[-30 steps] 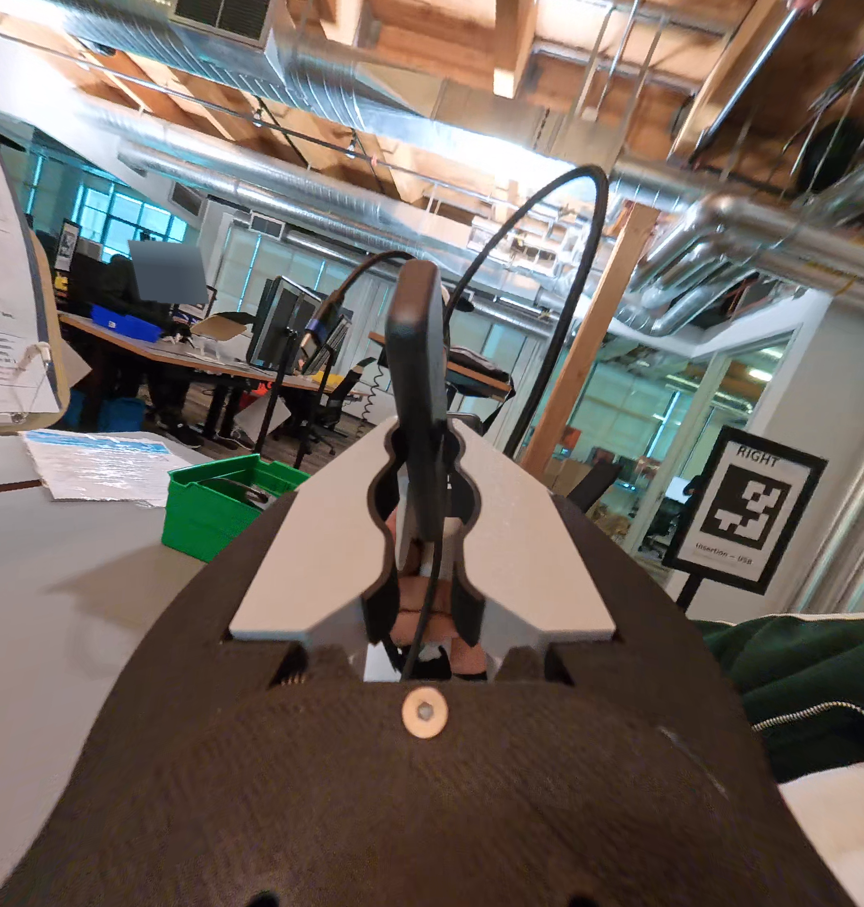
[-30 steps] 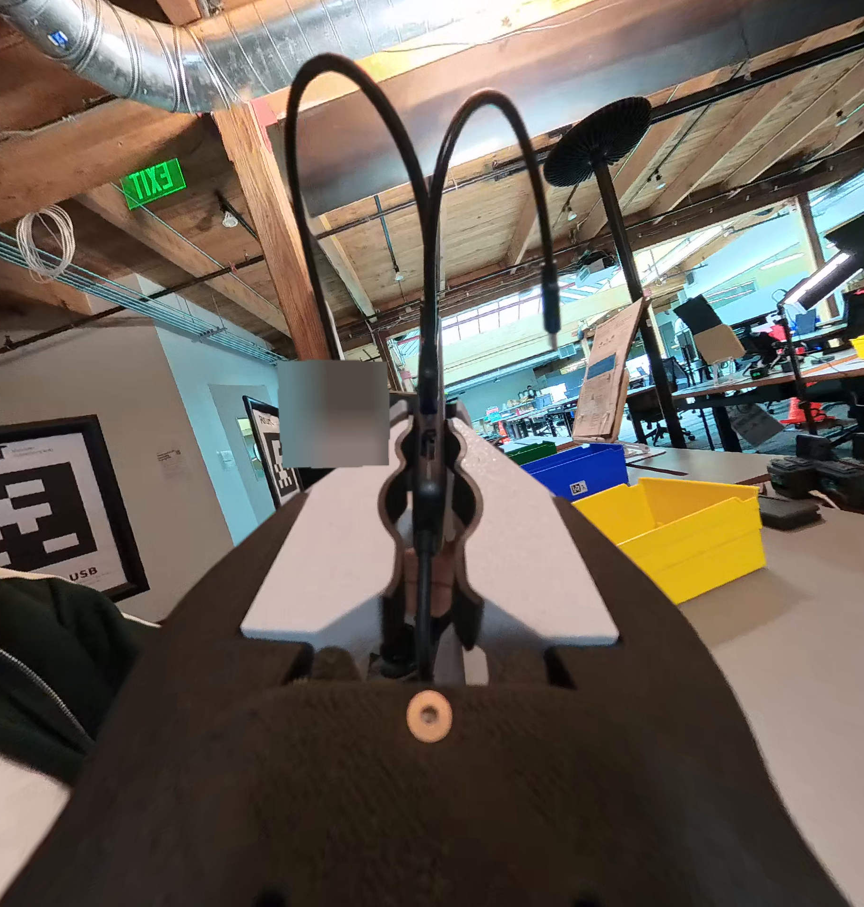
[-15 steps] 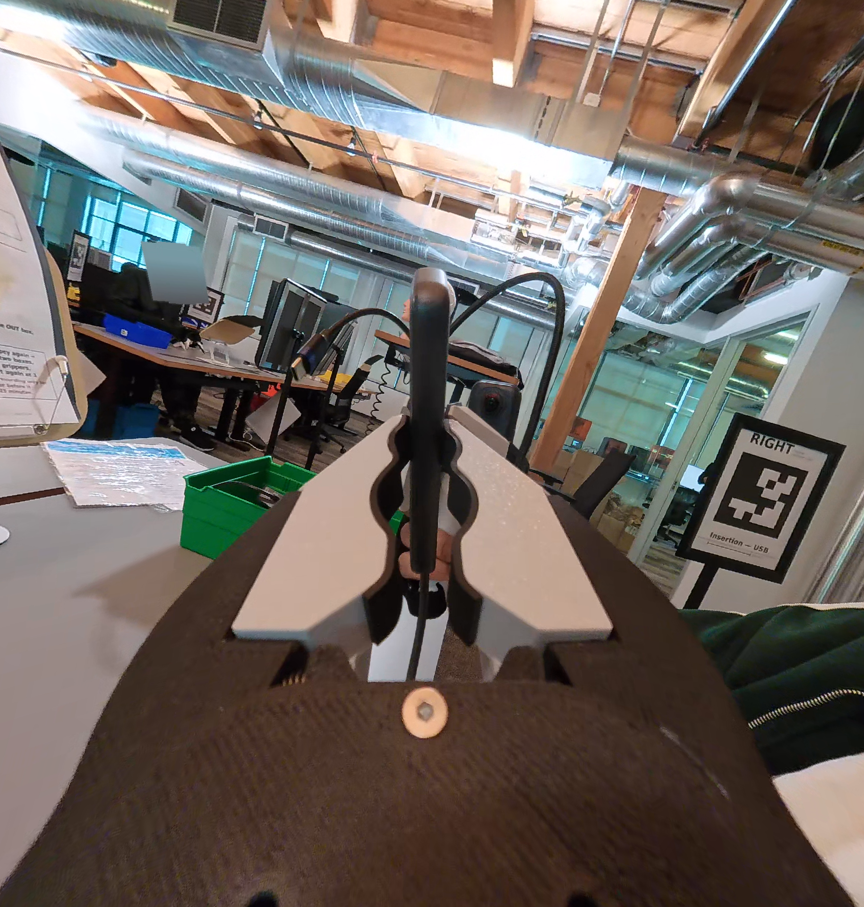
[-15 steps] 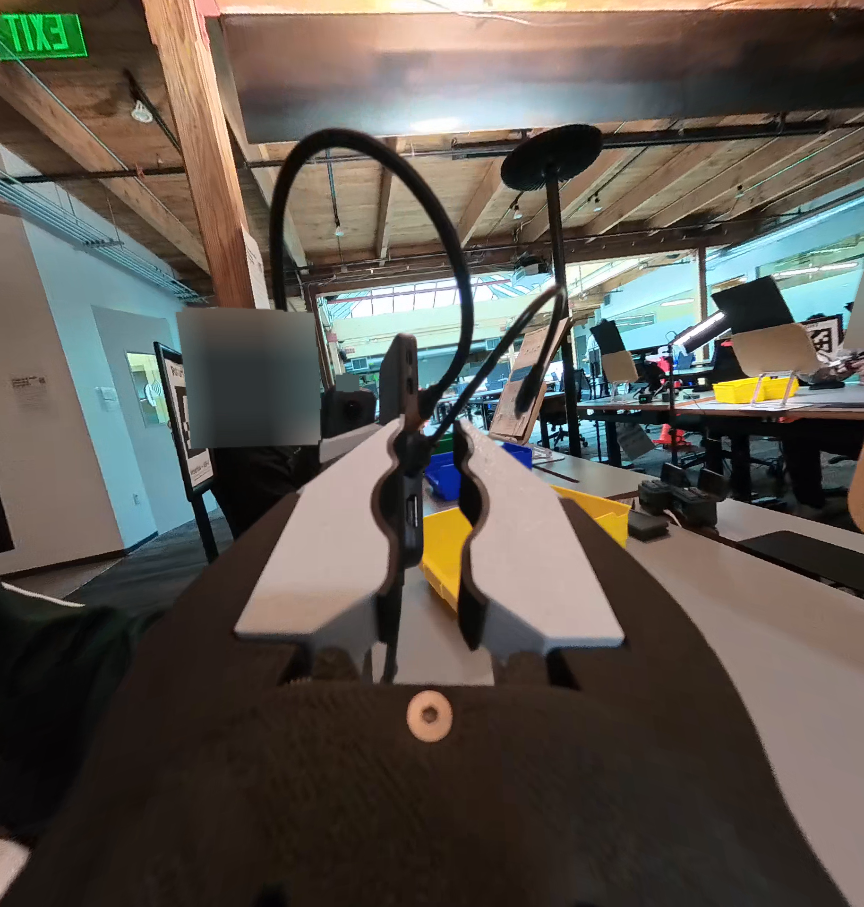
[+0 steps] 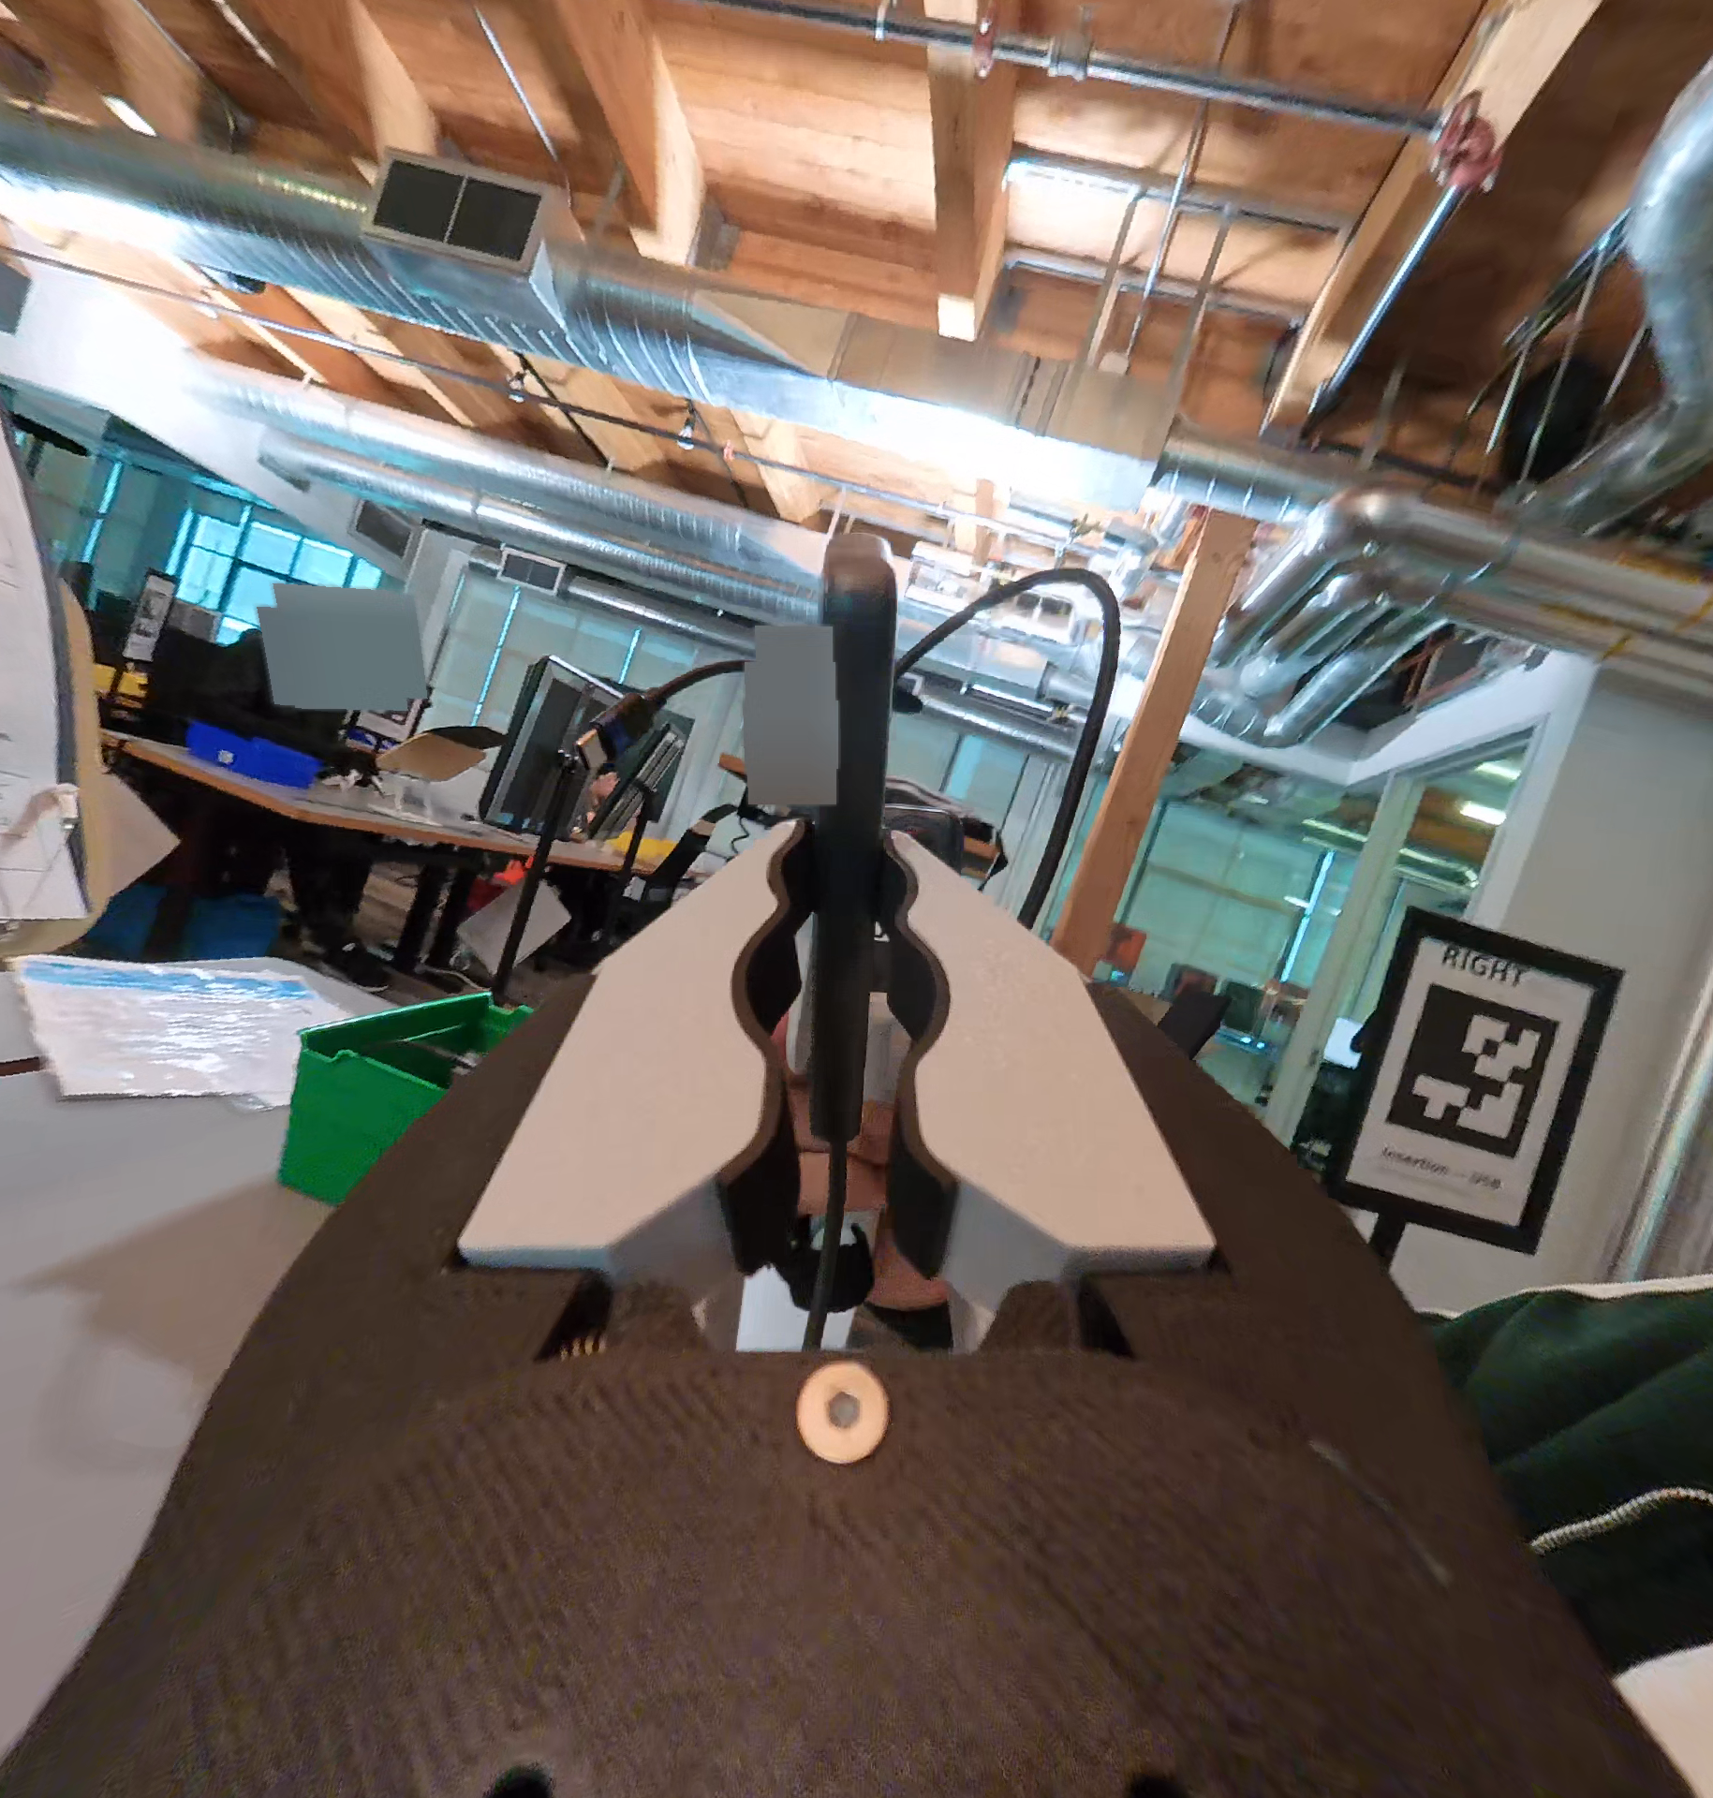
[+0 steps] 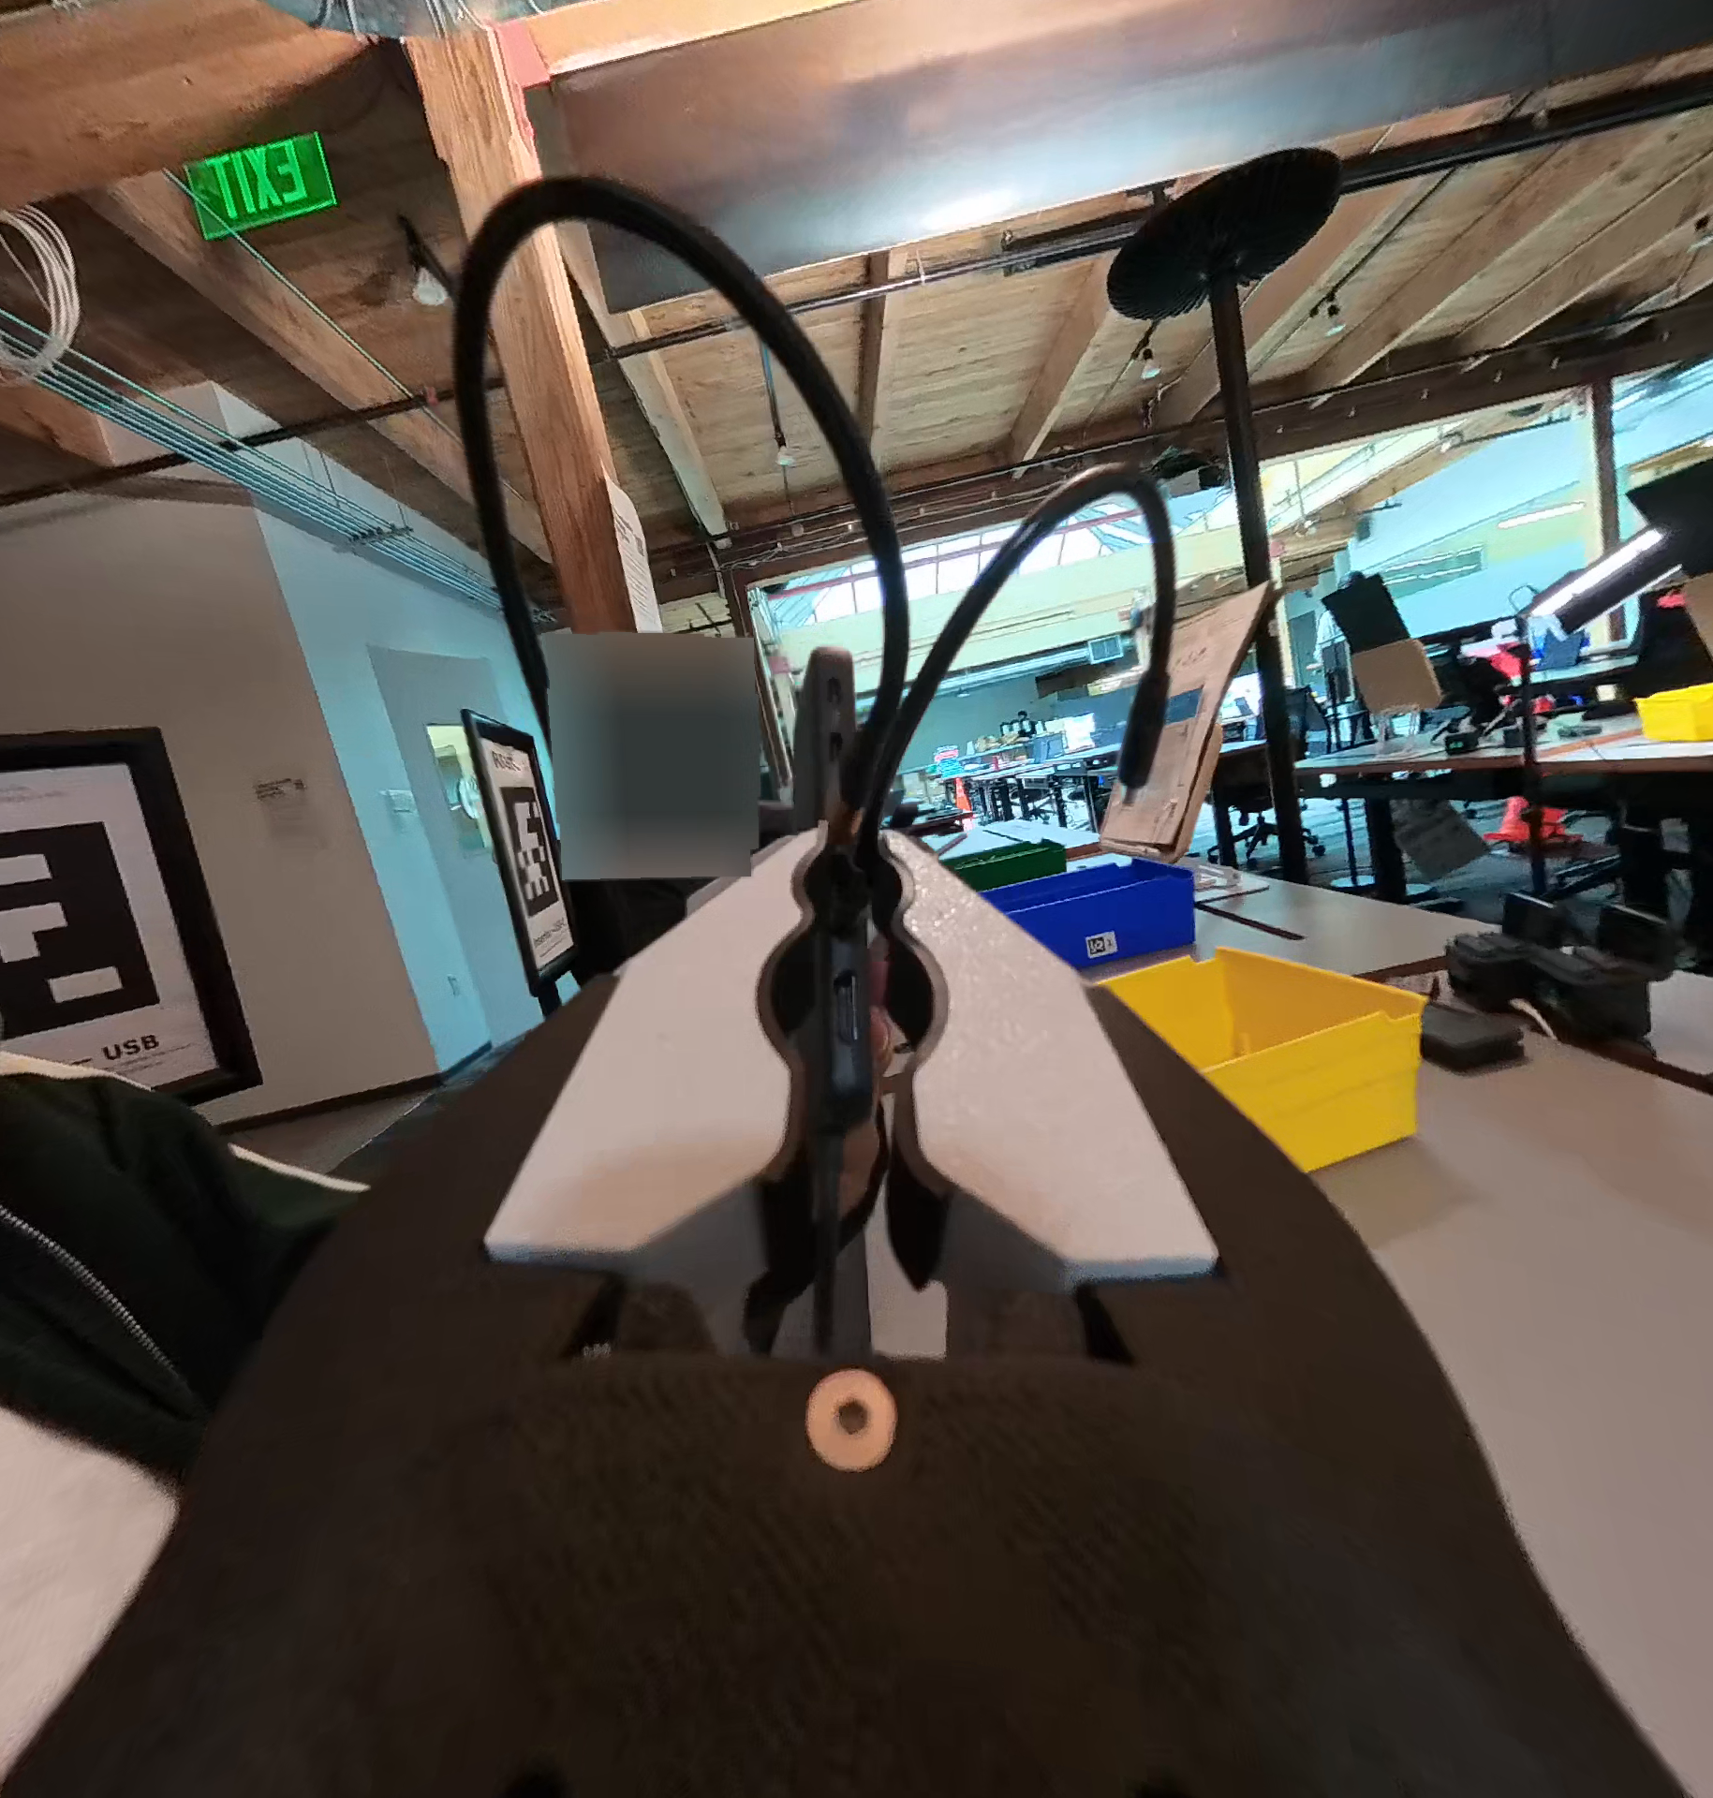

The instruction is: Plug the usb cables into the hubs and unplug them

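My left gripper (image 5: 844,856) pinches a dark hub (image 5: 854,778) edge-on between its grey fingers (image 5: 638,1090) — the hub stands upright past the tips. My right gripper (image 6: 847,856) clamps a second hub (image 6: 838,1012), its cable (image 6: 1076,506) arching up — plug (image 6: 1139,749) hanging free.

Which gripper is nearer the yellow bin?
Right. The right gripper has the yellow bin just off its right finger; the left gripper sits by the green bin, with no yellow bin in view.

The left claw (image 5: 840,856) gripped an upright black hub (image 5: 854,778); a green bin (image 5: 366,1099) sat on the grey surface (image 5: 103,1265).
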### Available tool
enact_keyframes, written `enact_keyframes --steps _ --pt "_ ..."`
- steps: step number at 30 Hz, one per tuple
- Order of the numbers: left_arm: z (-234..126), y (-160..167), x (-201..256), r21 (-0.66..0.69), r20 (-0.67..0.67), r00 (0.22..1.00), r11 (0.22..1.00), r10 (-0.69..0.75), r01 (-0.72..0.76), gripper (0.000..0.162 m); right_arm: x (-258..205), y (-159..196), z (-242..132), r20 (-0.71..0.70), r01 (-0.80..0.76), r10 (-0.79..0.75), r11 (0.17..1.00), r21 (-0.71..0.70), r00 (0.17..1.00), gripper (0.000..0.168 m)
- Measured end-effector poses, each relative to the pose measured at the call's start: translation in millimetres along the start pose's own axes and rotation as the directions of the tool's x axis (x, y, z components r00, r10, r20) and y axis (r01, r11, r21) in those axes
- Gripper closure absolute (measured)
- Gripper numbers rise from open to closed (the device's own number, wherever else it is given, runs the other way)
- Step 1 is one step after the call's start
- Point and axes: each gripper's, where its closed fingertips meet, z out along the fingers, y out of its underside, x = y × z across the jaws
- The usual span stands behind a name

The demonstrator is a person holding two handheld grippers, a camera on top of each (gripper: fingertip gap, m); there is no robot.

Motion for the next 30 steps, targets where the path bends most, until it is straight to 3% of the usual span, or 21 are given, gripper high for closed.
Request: enact_keyframes --steps 4,7,8,10,12,14,20,25,30 --pt "1 -7 14 0.054 -0.035 0.999 0.999 -0.003 0.005 0.152 -10 -17 -2 0.009 -0.014 0.013 0.998 0.061 1.0 0.163" --pt "-30 -59 14 0.249 -0.045 0.998 0.968 -0.032 0.042 0.153 22 -110 -77 -0.081 -0.069 0.113 0.903 0.425 0.99 0.163" --pt "-36 -72 12 0.253 -0.009 1.0 0.967 0.025 -0.022 0.153 29 -131 -103 -0.14 -0.006 0.073 0.905 0.425 0.987 0.163" --pt "-46 -92 8 0.253 0.087 0.987 0.955 0.136 -0.153 0.153 40 -146 -140 -0.343 0.172 -0.077 0.952 0.253 0.936 0.162" --pt "-51 -103 9 0.252 0.112 0.979 0.948 0.17 -0.193 0.153 48 -156 -172 -0.475 0.249 -0.182 0.965 0.082 0.861 0.163" --pt "-52 -106 10 0.252 0.099 0.981 0.95 0.165 -0.185 0.154 57 -156 -202 -0.542 0.184 -0.177 0.982 -0.041 0.822 0.163" --pt "-45 -94 -3 0.225 0.11 0.988 0.965 0.109 -0.132 0.154 81 -135 -281 -0.649 -0.011 -0.074 0.992 -0.126 0.757 0.162" --pt "-32 -85 -8 0.202 0.083 0.993 0.975 0.078 -0.093 0.154 116 -100 -339 -0.732 -0.183 0.088 0.982 -0.05 0.676 0.162" --pt "-22 -78 -20 0.195 0.065 0.997 0.98 0.031 -0.043 0.154 127 -52 -371 -0.771 -0.356 0.165 0.931 -0.084 0.614 0.162"
